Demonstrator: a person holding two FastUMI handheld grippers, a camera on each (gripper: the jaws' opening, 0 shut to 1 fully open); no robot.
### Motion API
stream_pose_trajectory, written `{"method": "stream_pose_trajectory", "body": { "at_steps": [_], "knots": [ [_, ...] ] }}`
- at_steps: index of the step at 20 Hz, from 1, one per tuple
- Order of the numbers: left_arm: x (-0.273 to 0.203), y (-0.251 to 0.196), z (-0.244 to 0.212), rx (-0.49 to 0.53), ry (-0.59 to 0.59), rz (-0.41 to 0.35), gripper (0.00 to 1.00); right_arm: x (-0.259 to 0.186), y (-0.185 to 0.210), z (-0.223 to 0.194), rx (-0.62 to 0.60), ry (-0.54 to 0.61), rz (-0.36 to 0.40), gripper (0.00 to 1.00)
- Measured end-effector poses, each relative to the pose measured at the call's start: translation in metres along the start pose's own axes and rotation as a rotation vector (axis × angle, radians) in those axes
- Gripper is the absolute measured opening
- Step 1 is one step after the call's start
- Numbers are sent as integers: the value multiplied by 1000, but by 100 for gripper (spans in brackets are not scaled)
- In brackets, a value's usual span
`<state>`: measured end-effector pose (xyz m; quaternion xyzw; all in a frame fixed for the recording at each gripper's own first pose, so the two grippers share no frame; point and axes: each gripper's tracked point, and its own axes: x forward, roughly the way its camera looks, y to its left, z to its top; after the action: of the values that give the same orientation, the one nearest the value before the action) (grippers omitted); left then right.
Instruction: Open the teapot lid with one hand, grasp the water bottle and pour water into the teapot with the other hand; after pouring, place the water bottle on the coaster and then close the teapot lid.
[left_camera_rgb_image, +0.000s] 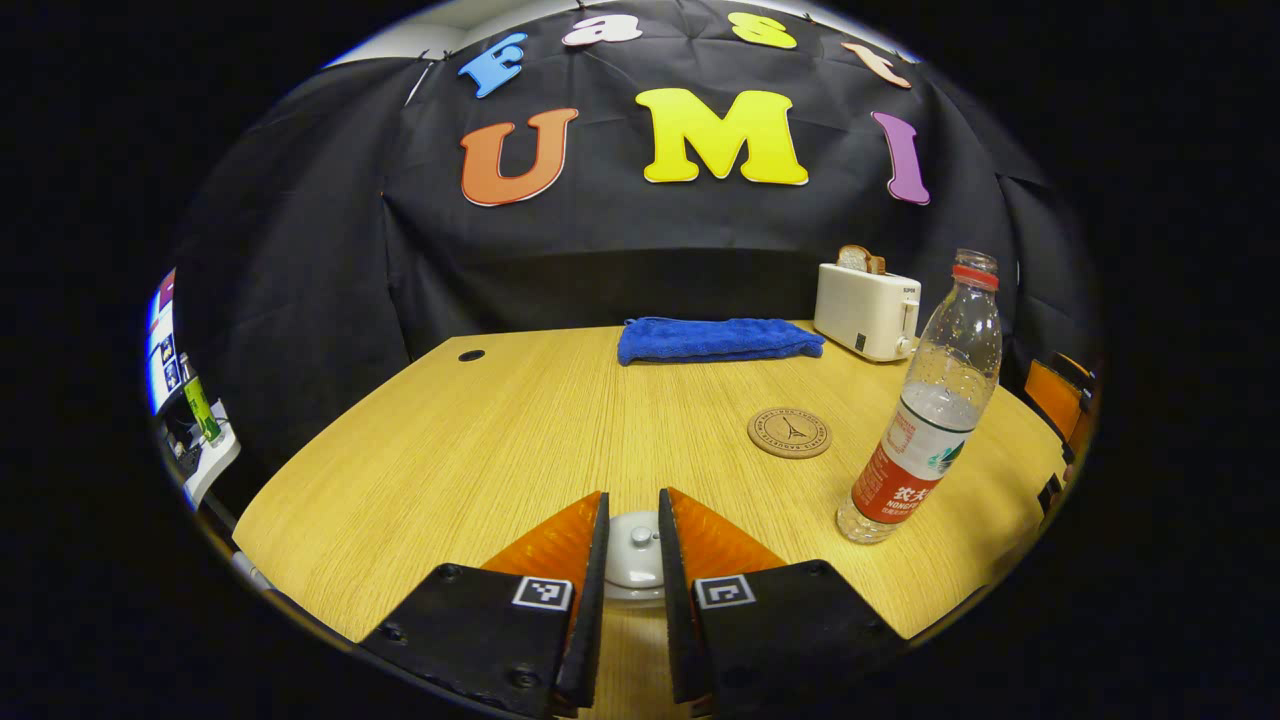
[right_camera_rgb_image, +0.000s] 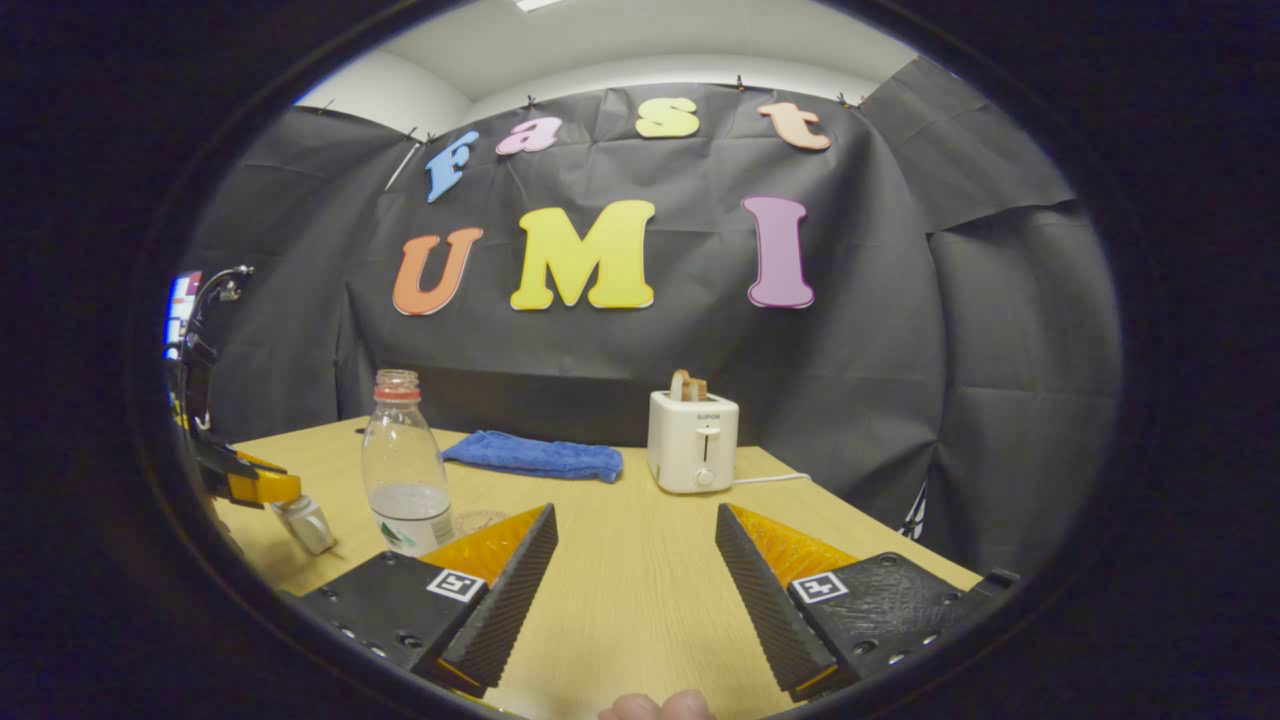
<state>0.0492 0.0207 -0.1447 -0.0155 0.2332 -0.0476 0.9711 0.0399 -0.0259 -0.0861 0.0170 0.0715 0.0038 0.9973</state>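
My left jaws (left_camera_rgb_image: 632, 545) nearly together around white teapot lid (left_camera_rgb_image: 634, 556), contact unclear; my right jaws (right_camera_rgb_image: 636, 560) wide apart; clear plastic water bottle (left_camera_rgb_image: 925, 402) right of frame.

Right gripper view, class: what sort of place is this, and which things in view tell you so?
Probably a staged recording booth, not a real kitchen: black cloth hangs behind a wooden table holding household props, a toaster and a water bottle.

Spread tongs (right_camera_rgb_image: 636, 545) over table (right_camera_rgb_image: 640, 620), water bottle (right_camera_rgb_image: 404, 470) left.
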Motion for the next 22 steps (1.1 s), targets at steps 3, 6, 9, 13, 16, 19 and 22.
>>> {"method": "stream_pose_trajectory", "body": {
  "at_steps": [3,6,9,13,16,19,22],
  "knots": [
    [0,-2,2,16,-19,-10,16,-2,1,2,-4,-8,1,97],
    [0,-1,3,12,-30,-18,5,-3,0,-1,-14,-5,1,98],
    [-5,1,8,-25,-45,-31,3,-3,-1,-2,-9,-3,-1,97],
    [-20,6,30,-50,-108,-44,2,-4,5,-2,-5,-6,17,97],
    [-32,9,40,-63,-133,-65,2,-7,14,-3,-8,-3,41,95],
    [-45,20,45,-61,-158,-55,2,-11,37,-5,-21,2,114,95],
    [-59,38,39,-60,-164,-29,3,-19,68,-10,-29,14,211,95]
  ]
}}
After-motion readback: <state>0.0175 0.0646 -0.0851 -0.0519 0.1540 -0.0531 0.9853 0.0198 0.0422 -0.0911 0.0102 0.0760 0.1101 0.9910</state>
